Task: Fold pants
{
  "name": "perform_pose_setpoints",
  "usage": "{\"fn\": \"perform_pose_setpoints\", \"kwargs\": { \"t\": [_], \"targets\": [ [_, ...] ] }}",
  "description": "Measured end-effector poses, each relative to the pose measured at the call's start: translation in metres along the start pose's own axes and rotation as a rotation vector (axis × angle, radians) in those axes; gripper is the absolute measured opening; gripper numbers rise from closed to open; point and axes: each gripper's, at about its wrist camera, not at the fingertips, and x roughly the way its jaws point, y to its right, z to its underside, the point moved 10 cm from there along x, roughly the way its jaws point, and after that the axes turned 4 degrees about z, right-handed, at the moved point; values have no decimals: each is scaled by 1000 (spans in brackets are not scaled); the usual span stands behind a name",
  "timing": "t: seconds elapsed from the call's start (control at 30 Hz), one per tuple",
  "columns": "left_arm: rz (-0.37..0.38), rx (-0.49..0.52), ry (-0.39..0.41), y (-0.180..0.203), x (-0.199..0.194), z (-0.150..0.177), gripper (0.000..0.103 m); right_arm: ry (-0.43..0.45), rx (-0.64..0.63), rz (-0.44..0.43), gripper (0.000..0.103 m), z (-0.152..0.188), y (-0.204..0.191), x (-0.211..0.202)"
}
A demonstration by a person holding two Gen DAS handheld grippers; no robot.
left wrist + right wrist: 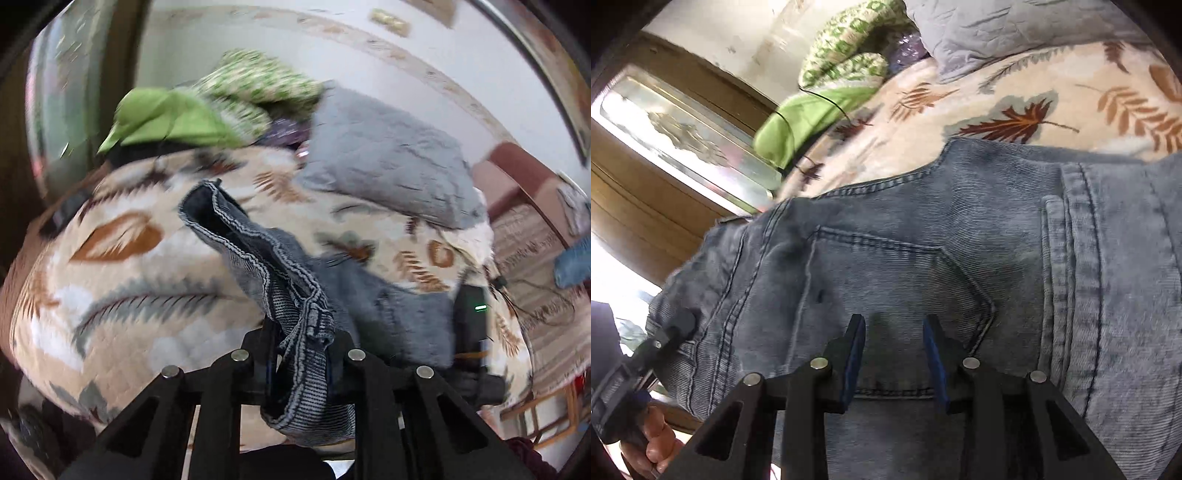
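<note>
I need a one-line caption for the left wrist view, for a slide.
Left gripper pinching a bunched edge of the blue jeans, lifted above a leaf-patterned blanket.

Left wrist view smeared by motion throughout; leaf-print blanket and green patterned cloth lack sharp edges. Jeans bunched between the left gripper fingers, hiding the pads' contact. Right wrist view: jeans run off right and bottom edges. Hand at lower left cut off.
</note>
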Motion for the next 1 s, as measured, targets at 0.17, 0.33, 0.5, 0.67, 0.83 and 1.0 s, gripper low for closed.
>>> {"fn": "perform_pose_setpoints", "kwargs": {
  "t": [0.17, 0.33, 0.5, 0.67, 0.83, 1.0],
  "targets": [
    [60, 117, -10, 60, 3, -11, 19, 17, -18, -159, 36, 5, -19, -20],
    [156, 191, -46, 129, 24, -20, 19, 93, 74, -309, 36, -7, 2, -59],
    [238, 290, -121, 206, 66, -7, 19, 199, 143, -349, 36, -19, 45, -106],
    [331, 354, -250, 279, 127, 35, 22, 283, 263, -276, 36, -13, 114, -139],
    [395, 340, -423, 299, 150, 73, 38, 300, 401, -151, 36, 14, 183, -155],
    [367, 357, -260, 265, 106, 30, 71, 382, 473, -56, 37, 27, 228, -200]
  ]
}}
